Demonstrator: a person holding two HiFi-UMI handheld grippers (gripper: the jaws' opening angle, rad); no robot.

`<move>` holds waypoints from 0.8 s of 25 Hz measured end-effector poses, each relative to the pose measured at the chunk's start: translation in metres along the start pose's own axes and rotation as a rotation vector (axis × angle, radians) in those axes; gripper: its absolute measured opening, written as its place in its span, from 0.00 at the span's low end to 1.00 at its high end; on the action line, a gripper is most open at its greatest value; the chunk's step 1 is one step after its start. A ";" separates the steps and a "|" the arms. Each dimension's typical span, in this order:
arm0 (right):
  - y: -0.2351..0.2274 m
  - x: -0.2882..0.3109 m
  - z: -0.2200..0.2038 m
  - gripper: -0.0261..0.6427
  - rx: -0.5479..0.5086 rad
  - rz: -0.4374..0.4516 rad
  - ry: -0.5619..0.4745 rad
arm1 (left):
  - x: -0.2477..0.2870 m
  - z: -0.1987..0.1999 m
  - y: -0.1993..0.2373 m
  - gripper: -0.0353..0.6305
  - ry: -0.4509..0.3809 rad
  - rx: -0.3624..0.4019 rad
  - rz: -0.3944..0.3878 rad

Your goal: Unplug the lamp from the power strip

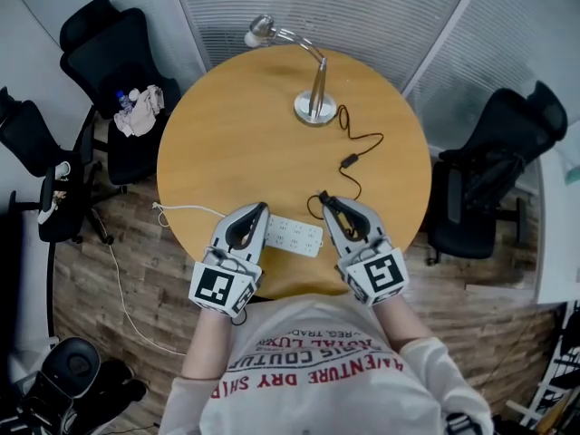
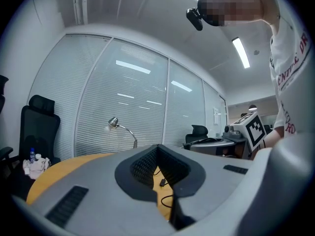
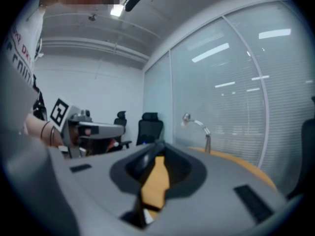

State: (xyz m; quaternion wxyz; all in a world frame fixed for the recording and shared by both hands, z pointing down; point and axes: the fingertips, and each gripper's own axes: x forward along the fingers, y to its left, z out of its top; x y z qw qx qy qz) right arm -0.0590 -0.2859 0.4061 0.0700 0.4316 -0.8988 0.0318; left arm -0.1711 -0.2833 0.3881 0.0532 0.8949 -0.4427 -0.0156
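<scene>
A silver desk lamp (image 1: 314, 89) stands at the far side of the round wooden table (image 1: 236, 134). Its black cord (image 1: 364, 139) runs past an inline switch (image 1: 349, 160) to the right end of the white power strip (image 1: 294, 234) near the front edge. The plug itself is hidden by my right gripper (image 1: 324, 199). That gripper hovers beside the strip's right end, its jaws a narrow gap apart with nothing between them. My left gripper (image 1: 260, 208) hovers at the strip's left end, shut and empty. The lamp (image 2: 118, 127) shows in the left gripper view, and the lamp (image 3: 197, 124) shows far off in the right gripper view.
The strip's white cable (image 1: 186, 209) leaves over the table's left edge to the floor. Black office chairs stand at the left (image 1: 113, 53) and right (image 1: 494, 170) of the table. Glass walls with blinds close off the far side.
</scene>
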 end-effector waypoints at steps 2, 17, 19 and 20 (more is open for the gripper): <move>0.000 -0.001 0.000 0.15 -0.005 0.001 0.004 | 0.002 -0.002 -0.002 0.09 0.011 0.012 -0.001; 0.004 -0.002 -0.011 0.15 0.005 -0.006 0.025 | 0.004 -0.005 -0.011 0.09 0.048 0.041 -0.009; 0.004 -0.002 -0.012 0.15 0.005 -0.007 0.030 | 0.004 -0.007 -0.011 0.09 0.052 0.043 -0.011; 0.003 -0.002 -0.012 0.15 0.005 -0.007 0.033 | 0.004 -0.007 -0.011 0.09 0.054 0.044 -0.012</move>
